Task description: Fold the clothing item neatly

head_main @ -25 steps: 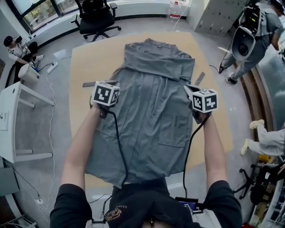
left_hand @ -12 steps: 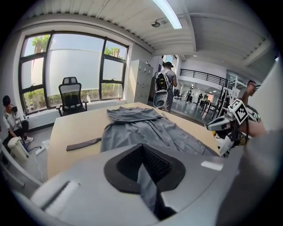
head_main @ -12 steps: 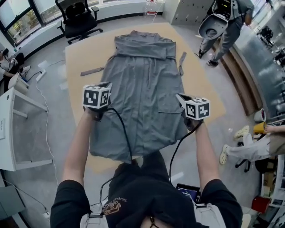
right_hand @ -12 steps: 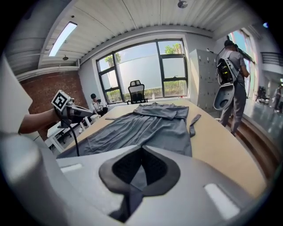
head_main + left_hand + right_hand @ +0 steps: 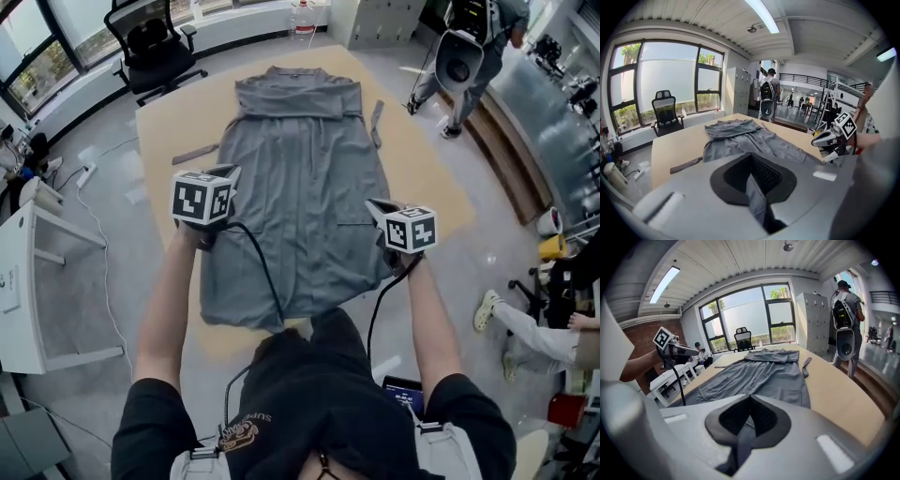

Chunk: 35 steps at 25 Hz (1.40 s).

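The grey garment [image 5: 300, 187] lies spread lengthwise on the tan table [image 5: 431, 178], with its collar end at the far side and its hem near the person. It is long, plain and mostly smooth, with soft creases running along it. The upper part is folded across as a flat band. A pocket [image 5: 361, 248] is sewn on the lower right side. One narrow belt strip [image 5: 195, 153] lies out on the table at the left, and another [image 5: 375, 122] at the right. The left gripper [image 5: 228, 174] has its jaws closed on grey cloth at the garment's left edge. The right gripper [image 5: 376, 207] is closed in the same way on the right edge.
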Tool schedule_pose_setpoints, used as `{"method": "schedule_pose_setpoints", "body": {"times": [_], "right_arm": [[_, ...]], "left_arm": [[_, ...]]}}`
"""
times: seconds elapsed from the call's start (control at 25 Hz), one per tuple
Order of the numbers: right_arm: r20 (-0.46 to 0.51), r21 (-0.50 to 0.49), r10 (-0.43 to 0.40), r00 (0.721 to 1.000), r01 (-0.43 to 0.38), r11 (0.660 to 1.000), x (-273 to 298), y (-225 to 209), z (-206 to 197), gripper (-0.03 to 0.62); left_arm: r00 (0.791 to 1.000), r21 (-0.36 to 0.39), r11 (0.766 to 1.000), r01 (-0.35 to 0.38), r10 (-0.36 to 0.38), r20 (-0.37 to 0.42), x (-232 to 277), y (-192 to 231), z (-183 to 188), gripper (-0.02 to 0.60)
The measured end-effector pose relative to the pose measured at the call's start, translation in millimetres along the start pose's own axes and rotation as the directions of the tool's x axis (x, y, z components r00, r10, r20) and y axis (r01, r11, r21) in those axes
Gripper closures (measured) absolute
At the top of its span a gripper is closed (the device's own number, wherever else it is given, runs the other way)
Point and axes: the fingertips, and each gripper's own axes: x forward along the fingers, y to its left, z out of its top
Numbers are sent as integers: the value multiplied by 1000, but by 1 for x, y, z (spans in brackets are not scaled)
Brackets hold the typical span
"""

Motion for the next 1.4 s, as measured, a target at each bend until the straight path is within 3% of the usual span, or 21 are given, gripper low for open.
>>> {"method": "schedule_pose_setpoints", "body": {"times": [0.24,0.48,0.68,1.08,1.2,1.4], "right_arm": [[8,-13,41,999,-41,999,-8,29,-13,591],[51,-23,87,995,-86,996,-29,37,-35,591],[75,-22,145,987,-143,989,-47,42,-76,591],[0,13,194,981,-194,981,-63,50,-155,586],[-10,24,181,984,-180,983,-65,51,-167,586],[-27,36,119,992,-118,992,-64,45,-187,570]], "left_arm": [[1000,-7,1000,18,-18,-25,-15,-21,-27,574],[999,-39,999,-20,19,-44,-40,-39,-56,574],[989,8,997,-80,80,-128,-54,-63,-92,574],[957,21,998,-56,60,-285,-89,-117,-187,574],[940,38,994,-103,110,-322,-100,-108,-217,574],[919,-14,966,-257,240,-312,-119,-71,-254,552]]}}
